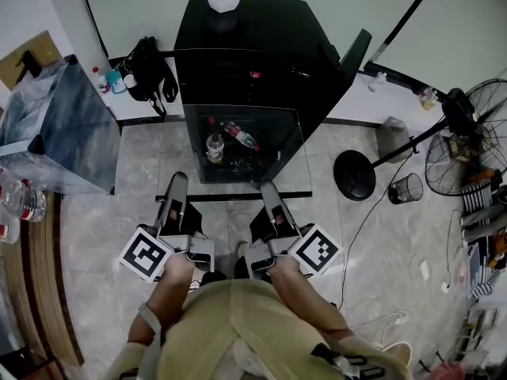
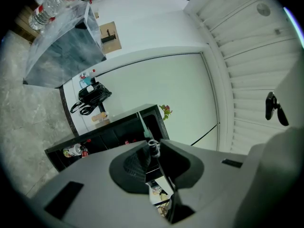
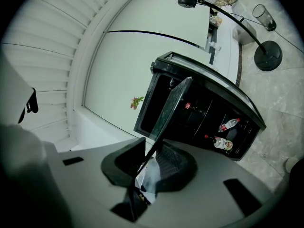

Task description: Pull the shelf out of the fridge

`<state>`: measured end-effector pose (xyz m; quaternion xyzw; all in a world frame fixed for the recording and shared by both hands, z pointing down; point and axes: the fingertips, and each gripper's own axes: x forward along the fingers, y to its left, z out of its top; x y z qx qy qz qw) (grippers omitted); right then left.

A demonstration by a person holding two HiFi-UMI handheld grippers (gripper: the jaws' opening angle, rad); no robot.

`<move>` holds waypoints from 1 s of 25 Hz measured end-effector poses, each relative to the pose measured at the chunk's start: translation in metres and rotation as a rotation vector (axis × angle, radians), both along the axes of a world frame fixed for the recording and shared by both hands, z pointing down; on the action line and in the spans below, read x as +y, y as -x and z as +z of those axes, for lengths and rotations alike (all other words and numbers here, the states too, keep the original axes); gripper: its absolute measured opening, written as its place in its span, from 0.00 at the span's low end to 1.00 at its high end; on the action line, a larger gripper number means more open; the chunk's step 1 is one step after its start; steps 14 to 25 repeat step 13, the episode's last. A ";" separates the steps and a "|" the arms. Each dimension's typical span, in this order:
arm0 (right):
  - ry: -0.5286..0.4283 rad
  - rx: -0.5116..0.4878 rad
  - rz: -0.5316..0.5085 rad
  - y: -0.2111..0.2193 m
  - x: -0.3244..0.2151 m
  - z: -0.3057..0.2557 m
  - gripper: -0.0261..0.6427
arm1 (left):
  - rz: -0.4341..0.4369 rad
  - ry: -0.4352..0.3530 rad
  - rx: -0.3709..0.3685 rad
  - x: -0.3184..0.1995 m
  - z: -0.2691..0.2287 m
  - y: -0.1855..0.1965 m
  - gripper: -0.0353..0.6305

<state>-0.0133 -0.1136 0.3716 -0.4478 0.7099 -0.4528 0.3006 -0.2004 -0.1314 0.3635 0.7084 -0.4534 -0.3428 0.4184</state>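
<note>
The fingers of our left gripper pinch the near edge of the glass shelf. Our right gripper pinches that edge too. The big black fridge stands open in front of us. The shelf reaches from our grippers toward its opening. 2 bottles lie inside the fridge.

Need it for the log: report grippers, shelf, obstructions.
Left gripper and right gripper both clamped on the glass shelf front edge. Shelf out before the open fridge. Nothing blocking; bottles lie below.
</note>
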 end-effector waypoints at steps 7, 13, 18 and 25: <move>0.002 0.014 -0.001 -0.001 0.000 0.001 0.16 | 0.000 -0.005 0.008 0.001 0.000 -0.001 0.15; 0.006 0.009 -0.007 -0.001 0.000 0.003 0.16 | -0.008 -0.002 0.007 0.001 0.002 -0.001 0.15; 0.006 0.009 -0.007 -0.001 0.000 0.003 0.16 | -0.008 -0.002 0.007 0.001 0.002 -0.001 0.15; 0.006 0.009 -0.007 -0.001 0.000 0.003 0.16 | -0.008 -0.002 0.007 0.001 0.002 -0.001 0.15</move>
